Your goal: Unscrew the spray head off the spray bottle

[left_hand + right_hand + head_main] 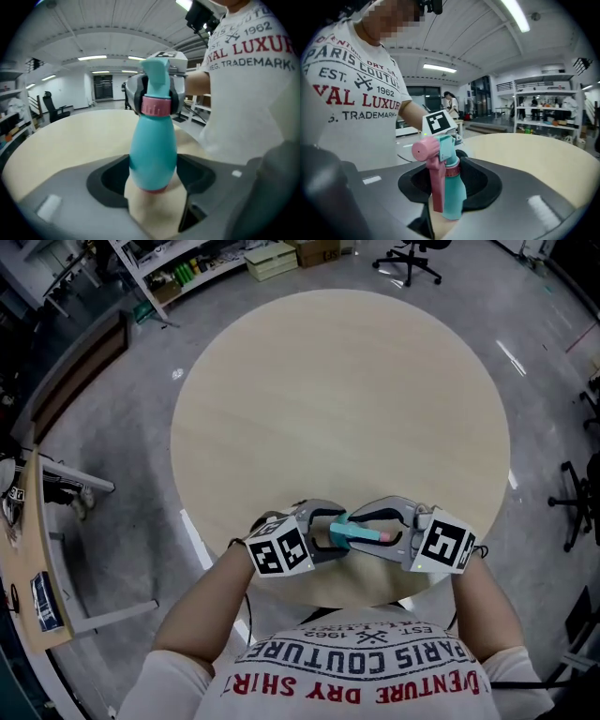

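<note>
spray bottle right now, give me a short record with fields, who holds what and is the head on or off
spray bottle: teal, lying roughly level between the two tools, over the near edge of the round table
left tool: closed on the bottle's base end
right tool: closed around the spray head
spray head: pink trigger and nozzle, still on at the pink collar
task state: head not yet off

Teal spray bottle [153, 150] — pink collar [155, 106]
</note>
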Motion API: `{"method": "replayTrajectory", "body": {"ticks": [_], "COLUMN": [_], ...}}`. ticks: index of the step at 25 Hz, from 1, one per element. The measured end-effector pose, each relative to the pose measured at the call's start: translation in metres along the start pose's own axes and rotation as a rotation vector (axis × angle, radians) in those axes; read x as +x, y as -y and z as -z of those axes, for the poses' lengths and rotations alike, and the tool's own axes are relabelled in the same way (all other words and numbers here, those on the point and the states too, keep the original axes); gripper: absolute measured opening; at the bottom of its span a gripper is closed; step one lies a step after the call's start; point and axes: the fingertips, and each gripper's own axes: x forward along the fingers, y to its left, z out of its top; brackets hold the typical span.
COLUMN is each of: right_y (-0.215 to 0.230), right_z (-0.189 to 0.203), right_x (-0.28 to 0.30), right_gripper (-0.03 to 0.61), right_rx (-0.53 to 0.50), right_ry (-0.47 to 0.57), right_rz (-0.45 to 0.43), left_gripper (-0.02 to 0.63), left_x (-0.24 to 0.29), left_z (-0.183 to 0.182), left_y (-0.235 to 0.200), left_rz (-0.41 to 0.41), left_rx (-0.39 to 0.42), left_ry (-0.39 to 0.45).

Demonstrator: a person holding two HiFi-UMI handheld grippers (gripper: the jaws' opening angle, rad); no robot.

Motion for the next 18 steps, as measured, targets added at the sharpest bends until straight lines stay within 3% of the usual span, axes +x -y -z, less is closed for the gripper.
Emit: {"method": "replayTrajectory", "body": {"ticks": [3, 6, 9, 13, 15, 18], "right_y": [0.001, 0.006, 0.021, 0.025, 0.016, 0.006], "right_z": [-0.001, -0.002, -0.011, -0.016, -0.015, -0.012], "right_x": [-0.002, -0.003, -0.017, -0.044, -0.048, -0.040], "right_gripper": [0.129, 0.135, 0.232, 0.230, 0.222, 0.170], "right_rx": [0.013, 0.075, 0.168, 0.184, 0.190, 0.190], "right_ry": [-0.008, 0.026, 0.125, 0.184, 0.198, 0.185], "right_rz": [-0.114, -0.062, 0.142, 0.383, 0.432, 0.475], "left_gripper": [0.311, 0.311, 0.311, 0.311, 0.311, 0.311], "left_x": [0.001, 0.002, 0.000, -0.012, -0.013, -0.009], "left_z": [-0.003, -0.003, 0.002, 0.013, 0.014, 0.010], "left_y": [0.000, -0.001, -0.011, -0.028, -0.033, -0.036], "left_rz": [0.070, 0.028, -0.122, -0.386, -0.483, -0.567], "left_rx": [0.045, 0.011, -0.072, -0.293, -0.368, -0.427], "left_ry": [-0.063, -0.062, -0.040, 0.011, 0.026, 0.042]}}
